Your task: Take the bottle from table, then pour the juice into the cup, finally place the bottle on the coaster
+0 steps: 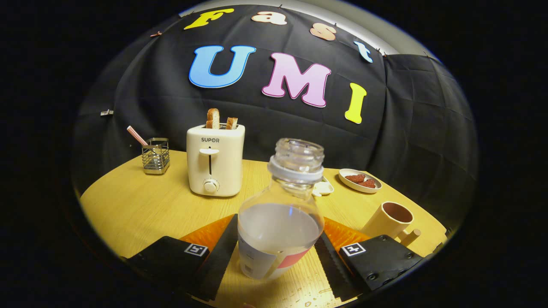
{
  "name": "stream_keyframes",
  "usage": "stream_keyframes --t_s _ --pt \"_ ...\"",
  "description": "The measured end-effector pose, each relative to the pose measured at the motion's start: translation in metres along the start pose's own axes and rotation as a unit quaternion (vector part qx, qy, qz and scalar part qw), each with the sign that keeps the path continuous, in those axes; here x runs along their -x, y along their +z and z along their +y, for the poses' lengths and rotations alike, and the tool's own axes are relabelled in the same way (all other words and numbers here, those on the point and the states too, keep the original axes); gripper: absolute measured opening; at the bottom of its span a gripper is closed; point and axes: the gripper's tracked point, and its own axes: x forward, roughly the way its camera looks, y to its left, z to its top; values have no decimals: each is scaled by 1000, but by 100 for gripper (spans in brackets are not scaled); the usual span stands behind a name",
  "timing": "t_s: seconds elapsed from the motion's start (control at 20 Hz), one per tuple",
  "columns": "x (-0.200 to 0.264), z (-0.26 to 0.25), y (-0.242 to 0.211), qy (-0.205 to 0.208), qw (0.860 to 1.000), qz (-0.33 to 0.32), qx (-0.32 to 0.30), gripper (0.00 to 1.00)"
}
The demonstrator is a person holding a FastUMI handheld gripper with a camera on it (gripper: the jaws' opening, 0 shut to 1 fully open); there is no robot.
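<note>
Bottle [280,214]: clear, capless, half full of pale liquid, label low on its body, upright between the jaws, which press both its sides. Cup [389,220] stands on the counter [137,205] beyond the right finger. The bottle's base is hard to make out.

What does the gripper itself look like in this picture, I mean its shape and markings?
The gripper has two long flat fingers with ridged, toothed inner edges. Behind each sits a blocky body carrying a square white tag with a black pattern, fixed with small screws, over an orange ribbed part. No cables visible.
</note>
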Motion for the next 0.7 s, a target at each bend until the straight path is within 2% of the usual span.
stream_keyframes --t_s 0.15,0.45,0.7 --pt "4 4 2 6 1000 -8 10 87" --pt "7 12 6 42 999 -12 -4 77" --pt "13 1 21 48 998 -19 -43 75"
